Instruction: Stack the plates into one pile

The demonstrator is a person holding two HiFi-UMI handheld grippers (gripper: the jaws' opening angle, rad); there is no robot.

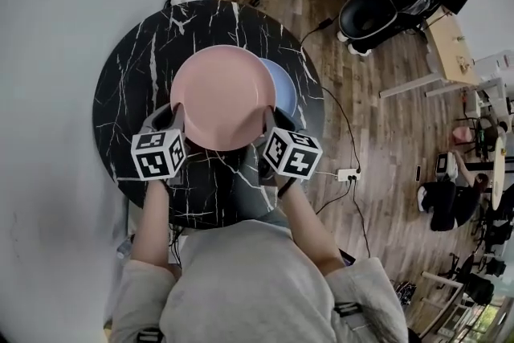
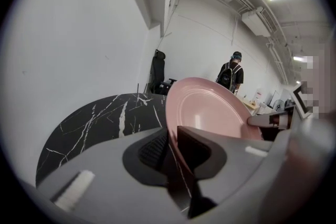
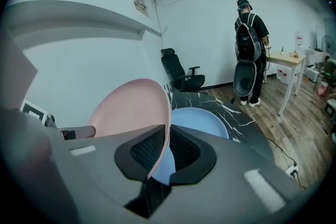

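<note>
Two plates. Pink plate (image 1: 222,96): you hold it over the table (image 1: 132,84), partly above the blue plate (image 1: 283,86), with left gripper (image 1: 175,119) and right gripper (image 1: 269,121) clamped on opposite rims. It's probably rigid, slick and breakable, so grip the rims and carry it level.

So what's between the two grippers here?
The pink plate. The head view shows the left gripper and right gripper clamped on opposite sides of its rim.

I see the pink plate (image 1: 222,96) smooth and faintly glossy, the worktop (image 1: 128,92) polished black marble, white-veined; the floor (image 1: 385,140) wood planks.
</note>
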